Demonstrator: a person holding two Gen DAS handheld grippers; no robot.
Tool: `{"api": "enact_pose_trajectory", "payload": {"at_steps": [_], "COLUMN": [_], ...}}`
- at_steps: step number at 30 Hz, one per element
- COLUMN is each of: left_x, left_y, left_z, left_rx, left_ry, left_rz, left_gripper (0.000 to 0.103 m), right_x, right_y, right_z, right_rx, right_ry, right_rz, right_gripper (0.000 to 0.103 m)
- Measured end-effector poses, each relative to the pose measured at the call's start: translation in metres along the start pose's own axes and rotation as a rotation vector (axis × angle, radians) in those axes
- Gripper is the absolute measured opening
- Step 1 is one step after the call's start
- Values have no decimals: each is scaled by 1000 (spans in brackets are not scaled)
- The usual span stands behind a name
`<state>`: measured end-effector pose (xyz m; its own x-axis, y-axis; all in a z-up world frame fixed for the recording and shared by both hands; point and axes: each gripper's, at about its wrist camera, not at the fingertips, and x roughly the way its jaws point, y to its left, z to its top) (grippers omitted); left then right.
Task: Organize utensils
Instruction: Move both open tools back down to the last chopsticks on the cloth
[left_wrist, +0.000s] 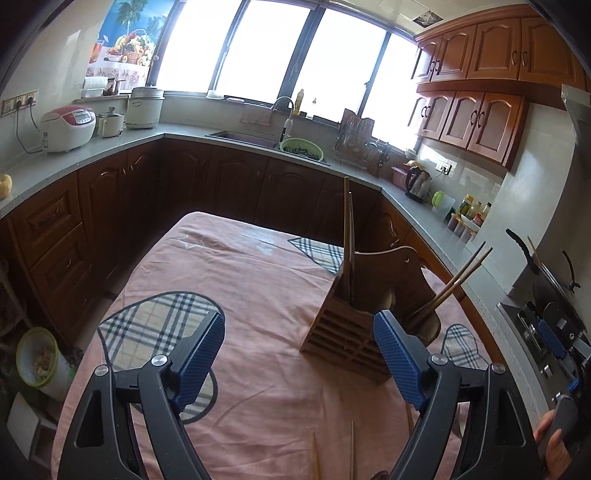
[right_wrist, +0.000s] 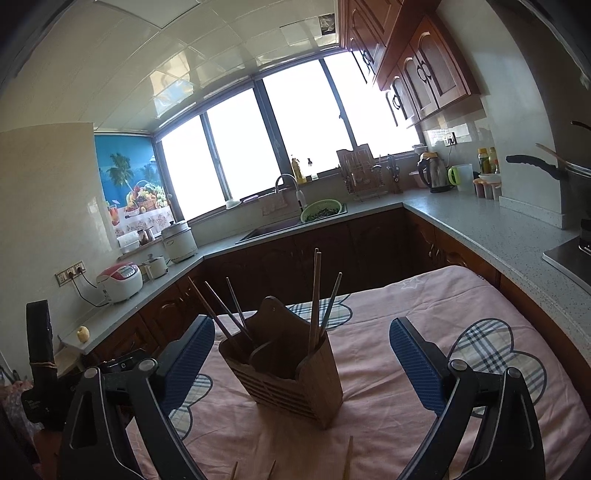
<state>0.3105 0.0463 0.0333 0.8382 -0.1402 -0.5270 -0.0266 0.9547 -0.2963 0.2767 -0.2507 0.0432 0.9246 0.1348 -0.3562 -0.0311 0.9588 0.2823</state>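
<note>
Several chopsticks (right_wrist: 317, 295) already stand in the wooden holder (right_wrist: 288, 373) mid-bench, loose chopsticks (right_wrist: 348, 458) lie just before it, while the left gripper (left_wrist: 299, 354) and right gripper (right_wrist: 303, 362) gape wide, empty.

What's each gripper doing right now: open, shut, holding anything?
Left gripper: open, holding nothing.
Right gripper: open, holding nothing; the brown wooden chopstick holder stands beyond it on the table.
</note>
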Motion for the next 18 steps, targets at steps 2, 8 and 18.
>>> {"api": "enact_pose_trajectory", "payload": {"at_steps": [2,8,18], "left_x": [-11,-38,-56], "left_y": [1,6,5], "left_z": [-7,-20,-42], "left_rx": [-1,7,3], "left_ry": [10,38,101], "left_rz": [4,1,13], "left_gripper": [83,83,83], "right_x": [-7,-28,-47], "right_y": [1,1,-8], "right_z": [-5,-22,-57], "right_rx": [-5,-12,16], "right_ry": [11,44,123], "right_rz": [1,-3,-24], "right_gripper": [97,97,97]}}
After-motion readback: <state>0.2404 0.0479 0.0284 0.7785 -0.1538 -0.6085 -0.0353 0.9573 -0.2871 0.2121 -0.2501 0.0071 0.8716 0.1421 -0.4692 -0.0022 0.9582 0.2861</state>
